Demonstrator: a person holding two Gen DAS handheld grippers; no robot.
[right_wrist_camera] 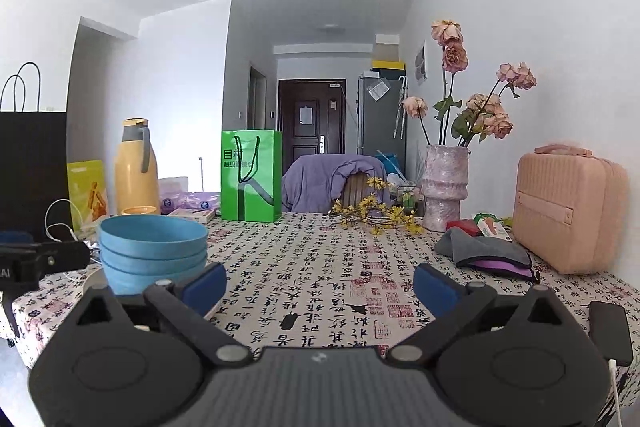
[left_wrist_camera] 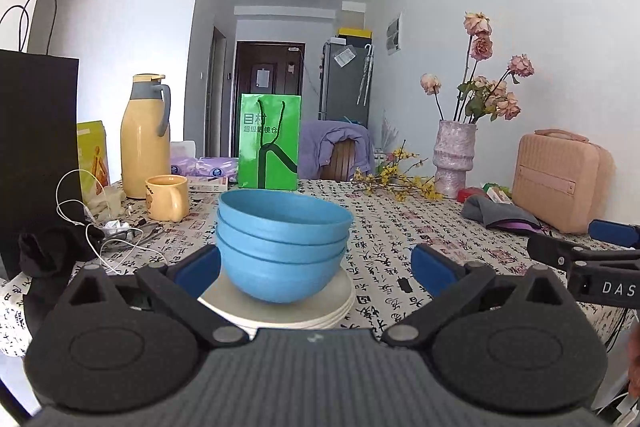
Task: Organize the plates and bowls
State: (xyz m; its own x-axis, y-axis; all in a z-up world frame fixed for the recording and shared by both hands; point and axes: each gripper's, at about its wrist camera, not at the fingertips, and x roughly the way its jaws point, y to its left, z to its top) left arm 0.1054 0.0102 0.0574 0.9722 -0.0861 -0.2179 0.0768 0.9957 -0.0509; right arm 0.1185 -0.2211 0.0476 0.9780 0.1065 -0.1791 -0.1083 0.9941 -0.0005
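Three nested blue bowls [left_wrist_camera: 282, 243] stand on a stack of cream plates [left_wrist_camera: 304, 311] on the patterned tablecloth. My left gripper [left_wrist_camera: 316, 267] is open, its blue pads either side of the stack, the left pad close to the bowls and plates, nothing gripped. In the right wrist view the same blue bowls [right_wrist_camera: 153, 251] sit at the left, with a sliver of cream plate [right_wrist_camera: 95, 281] beneath. My right gripper [right_wrist_camera: 320, 285] is open over bare tablecloth, to the right of the stack. The other gripper shows at each view's edge.
Along the back stand a yellow thermos [left_wrist_camera: 145, 143], a yellow mug [left_wrist_camera: 168, 197], a green paper bag [left_wrist_camera: 269, 142], a vase of dried roses [left_wrist_camera: 454, 159] and a pink case [left_wrist_camera: 560, 179]. A black bag [left_wrist_camera: 36, 155] and white cables [left_wrist_camera: 92, 227] lie left. A phone [right_wrist_camera: 610, 331] lies right.
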